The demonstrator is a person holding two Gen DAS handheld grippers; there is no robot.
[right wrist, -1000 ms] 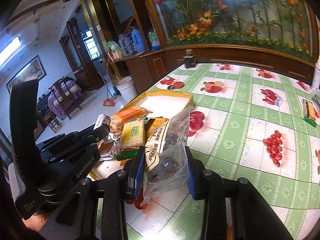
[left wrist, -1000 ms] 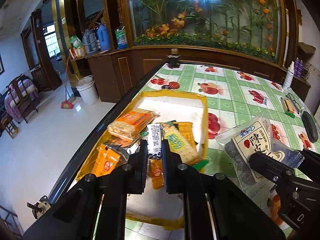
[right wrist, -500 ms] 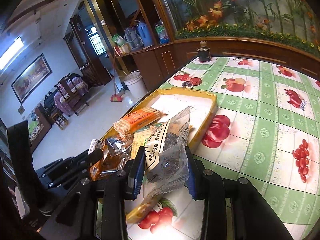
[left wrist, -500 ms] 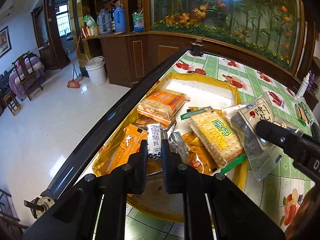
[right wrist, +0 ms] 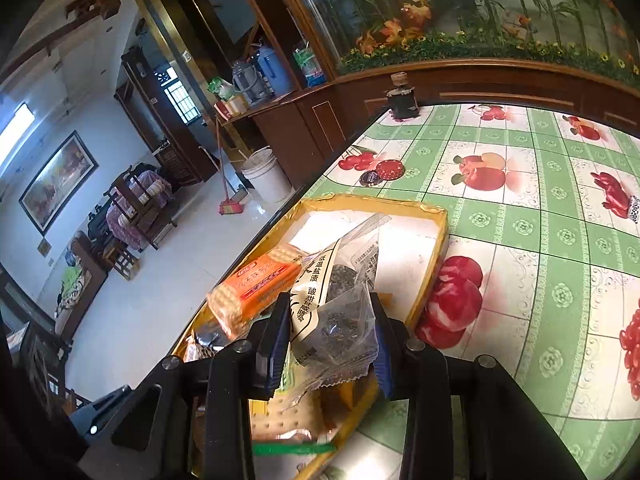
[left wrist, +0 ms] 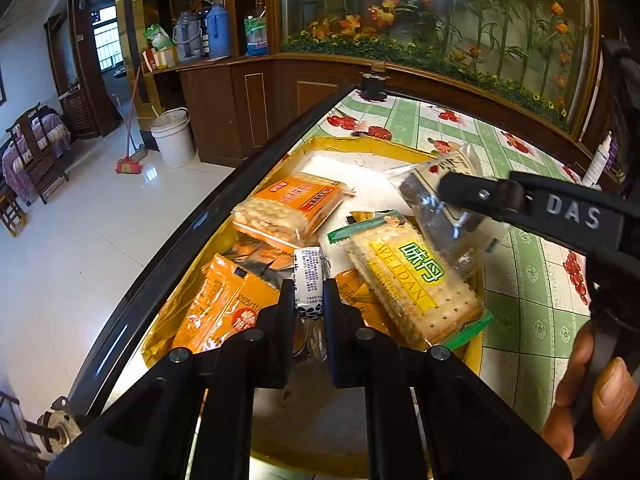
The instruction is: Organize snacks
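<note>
Over the yellow tray (left wrist: pixel 400 148), the left gripper (left wrist: pixel 308 300) pinches a small white candy (left wrist: pixel 309 280); the right gripper (right wrist: pixel 332 344) clamps a clear bag (right wrist: pixel 340 304). Release both low, toward twelve o'clock's bare floor.

Scene lit by daylight from the window (right wrist: pixel 182 101) and a bright ceiling light (right wrist: pixel 16 128); glare seen on the floor (left wrist: pixel 156 172). Strong fisheye bending, dark corners. Orange cracker pack (right wrist: pixel 256 288) possibly motion-blurred; tablecloth (right wrist: pixel 540 208) rendered sharp.
</note>
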